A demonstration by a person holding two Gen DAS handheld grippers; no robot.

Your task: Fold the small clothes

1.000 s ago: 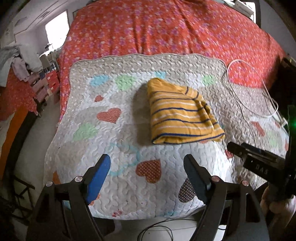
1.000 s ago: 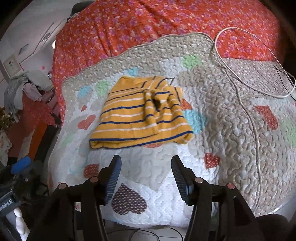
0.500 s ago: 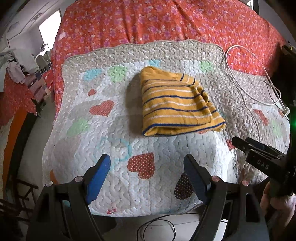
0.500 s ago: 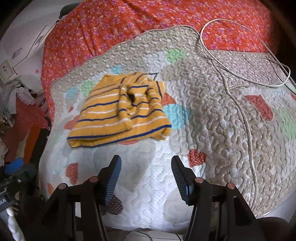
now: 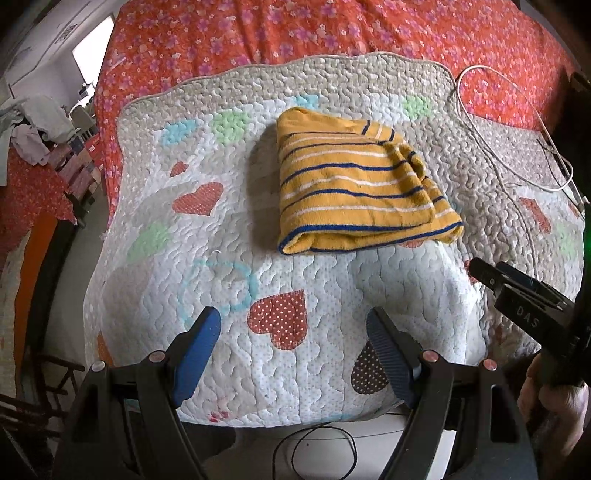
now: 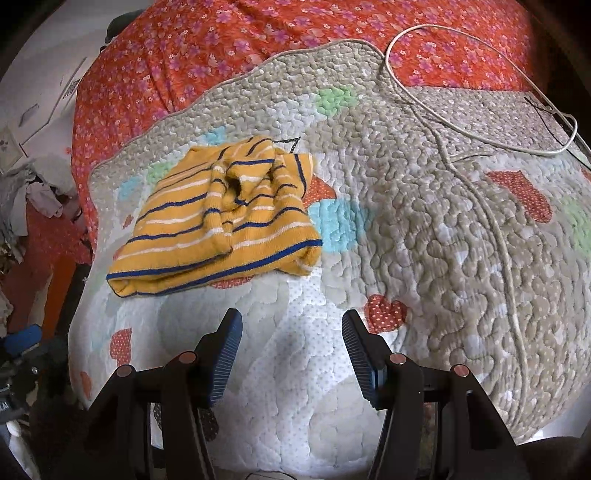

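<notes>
A folded yellow knit garment with blue and white stripes (image 5: 354, 192) (image 6: 221, 218) lies near the middle of the quilted bed cover with coloured hearts (image 5: 229, 236) (image 6: 424, 240), which is spread over a red floral bedspread (image 5: 295, 33) (image 6: 221, 48). The left gripper (image 5: 293, 332) hangs over the cover's near edge, its blue-padded jaws wide apart and holding nothing. The right gripper (image 6: 291, 336) is likewise spread and empty, near the garment's near edge but apart from it. A thin white cable (image 5: 491, 122) (image 6: 480, 140) loops across the cover's far right corner.
</notes>
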